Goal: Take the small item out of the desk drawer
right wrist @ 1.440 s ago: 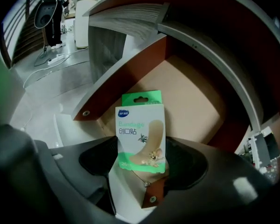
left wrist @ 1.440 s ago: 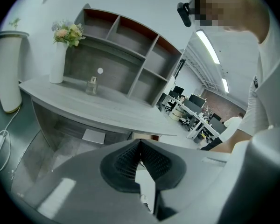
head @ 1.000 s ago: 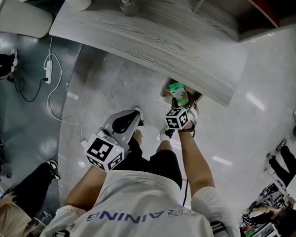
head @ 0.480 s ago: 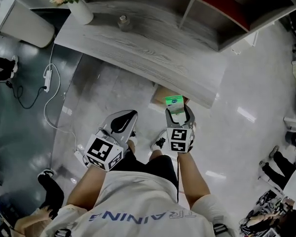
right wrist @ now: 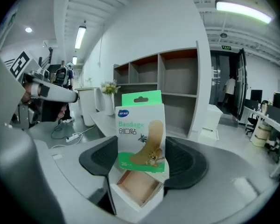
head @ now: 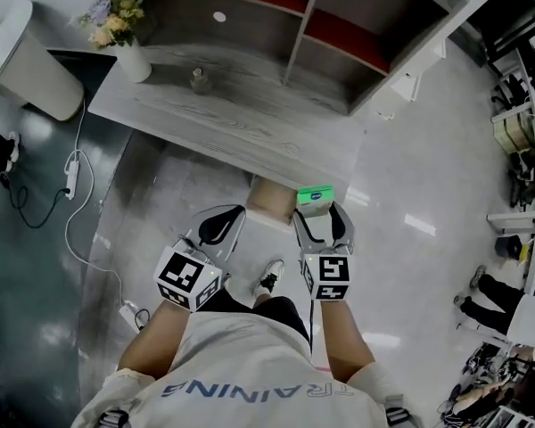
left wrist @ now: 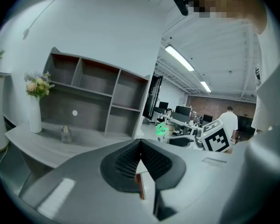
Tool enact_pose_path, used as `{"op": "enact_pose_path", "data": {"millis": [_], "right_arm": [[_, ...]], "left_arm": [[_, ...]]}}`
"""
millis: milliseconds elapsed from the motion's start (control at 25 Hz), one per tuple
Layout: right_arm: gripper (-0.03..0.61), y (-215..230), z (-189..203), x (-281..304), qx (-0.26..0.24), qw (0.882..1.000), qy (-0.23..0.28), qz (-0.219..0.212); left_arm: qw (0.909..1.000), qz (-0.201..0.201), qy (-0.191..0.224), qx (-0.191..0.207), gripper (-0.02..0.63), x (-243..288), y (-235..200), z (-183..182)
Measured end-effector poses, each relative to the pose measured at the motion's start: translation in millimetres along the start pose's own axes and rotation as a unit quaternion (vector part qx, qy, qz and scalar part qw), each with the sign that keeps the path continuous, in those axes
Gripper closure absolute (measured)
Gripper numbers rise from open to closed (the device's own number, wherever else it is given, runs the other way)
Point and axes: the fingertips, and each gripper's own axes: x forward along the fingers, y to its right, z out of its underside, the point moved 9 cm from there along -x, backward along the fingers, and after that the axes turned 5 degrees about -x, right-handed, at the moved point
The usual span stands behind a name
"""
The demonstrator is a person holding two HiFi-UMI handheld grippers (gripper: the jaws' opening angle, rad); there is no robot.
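A green and white bandage box (head: pixel 315 199) stands upright between the pads of my right gripper (head: pixel 321 214), which is shut on its two sides. In the right gripper view the bandage box (right wrist: pixel 141 132) fills the gap of the right gripper (right wrist: pixel 142 160), held above the open drawer (right wrist: pixel 137 190). The drawer (head: pixel 269 201) sticks out from under the grey wooden desk (head: pixel 241 119), and its inside looks bare. My left gripper (head: pixel 218 226) hangs to the left of the drawer with its pads pressed together on nothing. In the left gripper view, the left gripper (left wrist: pixel 140 158) is likewise shut, with the box (left wrist: pixel 161 129) showing beyond it.
On the desk stand a white vase of flowers (head: pixel 125 47) and a small bottle (head: pixel 197 79). An open shelf unit (head: pixel 321 25) rises behind the desk. A power strip and its cable (head: pixel 71 163) lie on the floor at the left. The person's shoe (head: pixel 267 281) is below the drawer.
My right gripper has come up out of the drawer with the bandage box in it. The left gripper has hardly moved. The head view has tilted up, so the shelf unit now shows.
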Motion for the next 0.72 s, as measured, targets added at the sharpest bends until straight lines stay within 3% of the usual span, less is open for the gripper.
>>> {"op": "enact_pose_path", "data": {"millis": [280,720], "right_arm": [[0.249,20,-52,-49,0.023,0.997,0.071,0.023],[0.249,42,-123,-102,0.013,0.985,0.162,0.056]], "left_arm": [[0.9985,0.032,0.033,0.031,0.612,3,28,-39],[0.9918,0.058,0.089,0.071,0.612,-3,47,-91]]}}
